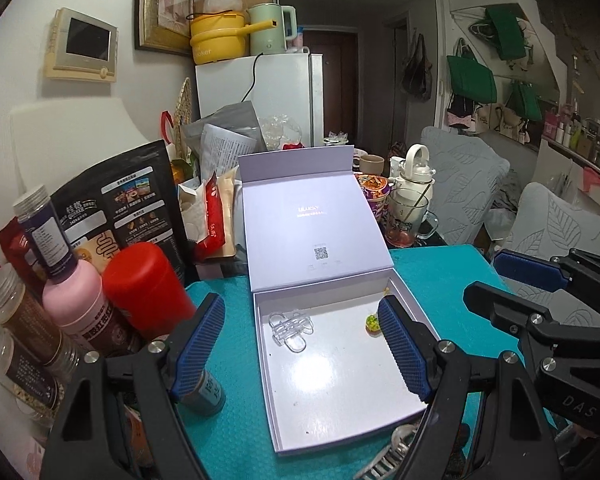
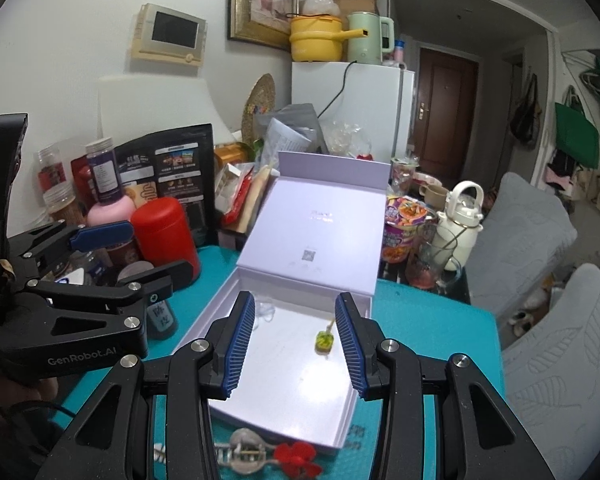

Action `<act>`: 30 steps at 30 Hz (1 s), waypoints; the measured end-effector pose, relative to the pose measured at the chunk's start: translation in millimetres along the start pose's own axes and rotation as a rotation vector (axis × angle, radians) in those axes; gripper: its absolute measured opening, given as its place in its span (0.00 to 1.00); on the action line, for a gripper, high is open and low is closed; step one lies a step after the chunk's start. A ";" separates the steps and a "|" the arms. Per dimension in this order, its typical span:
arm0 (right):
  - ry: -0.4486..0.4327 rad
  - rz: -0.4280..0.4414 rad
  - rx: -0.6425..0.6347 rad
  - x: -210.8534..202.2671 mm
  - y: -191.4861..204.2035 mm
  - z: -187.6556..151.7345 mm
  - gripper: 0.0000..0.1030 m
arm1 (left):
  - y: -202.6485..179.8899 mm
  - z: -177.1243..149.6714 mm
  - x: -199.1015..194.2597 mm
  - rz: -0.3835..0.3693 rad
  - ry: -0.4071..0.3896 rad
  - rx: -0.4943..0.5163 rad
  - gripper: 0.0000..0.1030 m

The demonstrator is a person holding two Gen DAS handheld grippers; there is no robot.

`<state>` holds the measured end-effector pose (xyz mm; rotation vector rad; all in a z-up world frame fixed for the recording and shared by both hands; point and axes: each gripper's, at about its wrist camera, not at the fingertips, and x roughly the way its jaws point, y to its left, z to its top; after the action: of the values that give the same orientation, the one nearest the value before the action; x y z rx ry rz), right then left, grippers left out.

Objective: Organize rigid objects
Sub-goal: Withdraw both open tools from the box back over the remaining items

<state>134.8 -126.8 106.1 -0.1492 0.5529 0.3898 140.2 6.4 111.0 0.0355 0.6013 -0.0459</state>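
We hold both grippers empty above lavender gift box [image 2: 204, 322]. Right gripper [image 2: 296, 344] part-open, nearer red flower hair clip [image 2: 296, 458] below its tips; left gripper [image 1: 302, 354] wide.

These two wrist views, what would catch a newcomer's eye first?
The open lilac box in the middle of the teal table, lid propped up behind it. Inside lie a clear hair clip at its left and a small green-yellow trinket at its right. Left of the box stands a bright red canister among crowded jars.
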 end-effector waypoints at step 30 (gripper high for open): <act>-0.008 0.019 0.056 -72.8 34.9 -90.4 0.58 | -15.9 -91.8 -68.6 -0.103 0.034 0.019 0.77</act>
<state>20.6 -139.9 67.9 -0.0886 0.5566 0.3930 31.0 -2.9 73.9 0.0241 0.6360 -0.1511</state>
